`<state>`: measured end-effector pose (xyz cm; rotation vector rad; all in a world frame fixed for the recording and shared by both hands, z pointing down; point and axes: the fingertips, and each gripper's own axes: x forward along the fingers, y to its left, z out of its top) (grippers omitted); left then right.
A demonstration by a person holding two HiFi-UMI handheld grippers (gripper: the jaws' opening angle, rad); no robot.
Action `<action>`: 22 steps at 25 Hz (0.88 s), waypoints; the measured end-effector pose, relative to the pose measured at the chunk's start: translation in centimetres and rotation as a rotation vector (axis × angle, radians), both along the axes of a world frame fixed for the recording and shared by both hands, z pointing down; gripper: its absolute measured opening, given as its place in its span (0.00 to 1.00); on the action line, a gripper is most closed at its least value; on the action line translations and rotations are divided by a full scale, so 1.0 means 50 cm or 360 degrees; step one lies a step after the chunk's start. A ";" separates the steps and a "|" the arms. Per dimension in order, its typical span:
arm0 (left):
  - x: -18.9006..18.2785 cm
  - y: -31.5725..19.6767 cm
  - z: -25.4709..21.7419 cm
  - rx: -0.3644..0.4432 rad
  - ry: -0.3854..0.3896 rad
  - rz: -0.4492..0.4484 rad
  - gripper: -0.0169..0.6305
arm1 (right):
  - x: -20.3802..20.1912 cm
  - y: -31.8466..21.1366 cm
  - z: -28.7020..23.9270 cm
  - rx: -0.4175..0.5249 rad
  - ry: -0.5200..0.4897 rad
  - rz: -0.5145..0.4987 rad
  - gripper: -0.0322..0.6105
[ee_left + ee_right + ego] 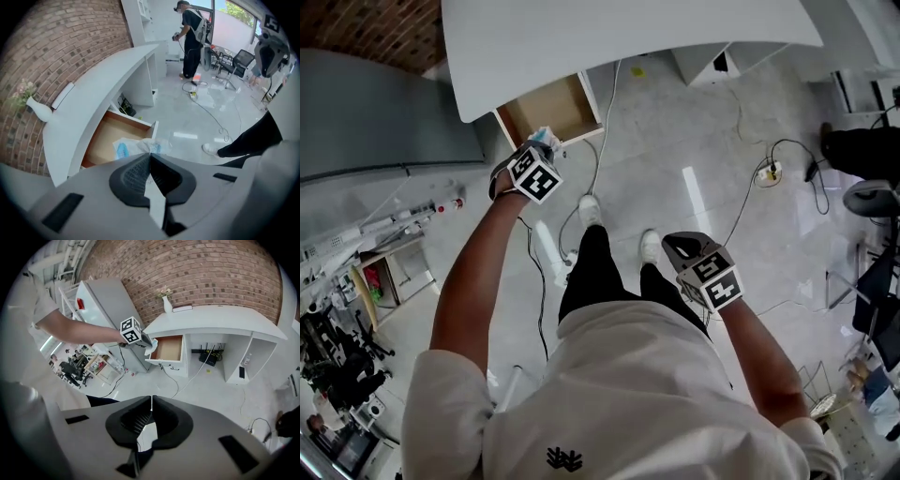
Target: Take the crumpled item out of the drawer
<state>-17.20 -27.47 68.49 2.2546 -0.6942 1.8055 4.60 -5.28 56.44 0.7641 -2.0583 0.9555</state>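
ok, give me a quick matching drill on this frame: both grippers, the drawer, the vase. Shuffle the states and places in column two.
Column one:
1. left gripper
2. right gripper
3. drawer
4. vase

Column two:
A. stands on the desk top by the brick wall
B. pulled open under the desk
C. fingers shut with nothing between them, over the floor
D. fingers shut on the crumpled item

Pairs: 1-D, 2-C, 3-B, 4-A
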 end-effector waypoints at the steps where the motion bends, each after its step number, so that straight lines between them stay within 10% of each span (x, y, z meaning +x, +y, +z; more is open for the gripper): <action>1: 0.019 0.024 -0.028 0.0011 0.0032 -0.0023 0.06 | 0.010 0.012 -0.010 0.0013 -0.0004 -0.0026 0.10; 22: 0.386 0.544 -0.502 0.0175 0.0683 -0.0232 0.06 | 0.226 0.253 -0.166 0.0290 -0.0079 -0.0120 0.10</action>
